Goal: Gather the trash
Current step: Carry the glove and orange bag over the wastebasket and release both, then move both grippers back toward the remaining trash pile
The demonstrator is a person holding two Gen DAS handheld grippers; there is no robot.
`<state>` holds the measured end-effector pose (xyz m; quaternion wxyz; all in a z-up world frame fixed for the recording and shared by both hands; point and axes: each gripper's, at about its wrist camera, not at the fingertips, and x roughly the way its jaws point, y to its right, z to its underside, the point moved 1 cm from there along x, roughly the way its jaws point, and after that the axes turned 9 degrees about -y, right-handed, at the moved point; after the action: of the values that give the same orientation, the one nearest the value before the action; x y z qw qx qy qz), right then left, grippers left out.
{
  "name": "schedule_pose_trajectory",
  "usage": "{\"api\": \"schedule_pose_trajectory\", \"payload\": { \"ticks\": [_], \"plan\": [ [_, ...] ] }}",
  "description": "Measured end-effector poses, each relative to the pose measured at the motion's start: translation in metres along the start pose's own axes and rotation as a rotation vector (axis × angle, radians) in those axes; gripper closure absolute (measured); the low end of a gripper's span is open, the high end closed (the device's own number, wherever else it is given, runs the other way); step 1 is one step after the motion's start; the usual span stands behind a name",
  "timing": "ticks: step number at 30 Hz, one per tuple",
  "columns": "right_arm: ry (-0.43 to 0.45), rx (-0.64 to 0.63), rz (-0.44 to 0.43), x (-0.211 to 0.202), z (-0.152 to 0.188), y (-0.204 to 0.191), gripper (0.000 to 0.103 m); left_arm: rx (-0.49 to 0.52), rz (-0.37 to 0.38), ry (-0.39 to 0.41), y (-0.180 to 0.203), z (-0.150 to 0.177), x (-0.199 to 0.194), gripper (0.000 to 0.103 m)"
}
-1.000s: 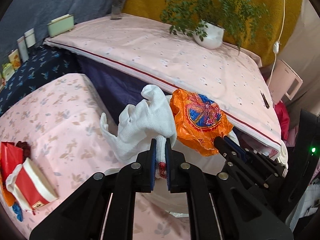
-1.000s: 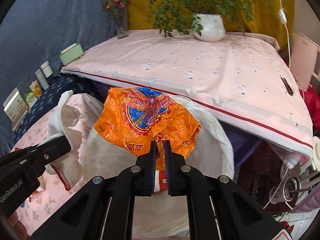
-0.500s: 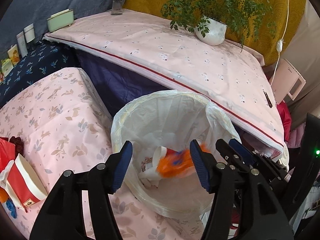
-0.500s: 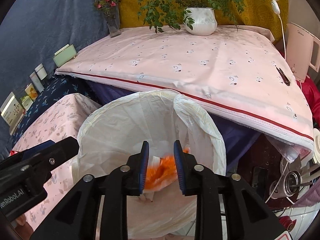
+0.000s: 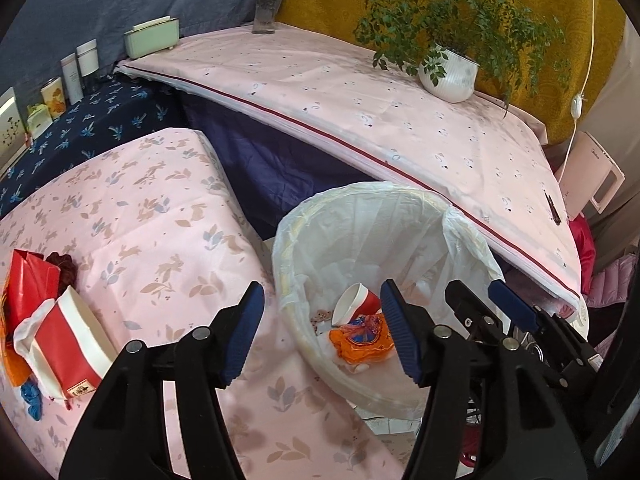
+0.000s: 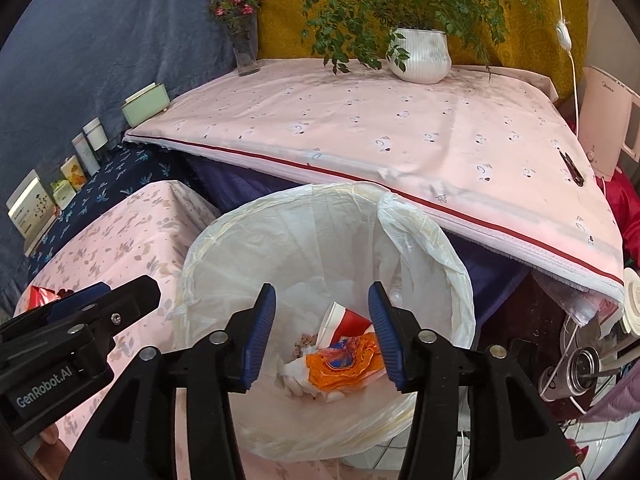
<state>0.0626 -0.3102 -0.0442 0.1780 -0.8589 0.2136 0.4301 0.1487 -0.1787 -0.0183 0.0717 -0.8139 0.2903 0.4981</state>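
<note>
A bin lined with a white plastic bag (image 5: 384, 208) (image 6: 288, 232) stands beside the low pink table. Inside lie an orange wrapper (image 5: 360, 340) (image 6: 344, 364), a red and white paper cup (image 5: 354, 304) (image 6: 344, 320) and a white cloth (image 6: 296, 376). My left gripper (image 5: 322, 336) is open and empty over the bin's near left rim. My right gripper (image 6: 322, 334) is open and empty above the bin's mouth; it shows in the left wrist view (image 5: 480, 304). More trash lies at the table's left: a red and white carton (image 5: 64, 348) and a red wrapper (image 5: 28, 284).
A higher table with a pink cloth (image 5: 400, 120) (image 6: 400, 128) stands behind the bin, bearing a white plant pot (image 5: 448, 76), a vase (image 6: 244, 48) and a green box (image 5: 152, 36). Small boxes line a dark blue shelf (image 5: 80, 128). A pink kettle (image 6: 604, 116) is at right.
Both grippers opened. The left let go of the white cloth and the right let go of the orange wrapper; both fell into the bin and now lie at its bottom.
</note>
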Motion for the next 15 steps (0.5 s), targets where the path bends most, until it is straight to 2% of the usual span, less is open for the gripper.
{"api": "schedule_pose_trajectory", "payload": {
  "ticks": [15],
  "plan": [
    [0.014, -0.071, -0.013, -0.018, 0.013, -0.04, 0.049, -0.083, -0.048, 0.045, -0.049, 0.02, -0.03, 0.046]
  ]
}}
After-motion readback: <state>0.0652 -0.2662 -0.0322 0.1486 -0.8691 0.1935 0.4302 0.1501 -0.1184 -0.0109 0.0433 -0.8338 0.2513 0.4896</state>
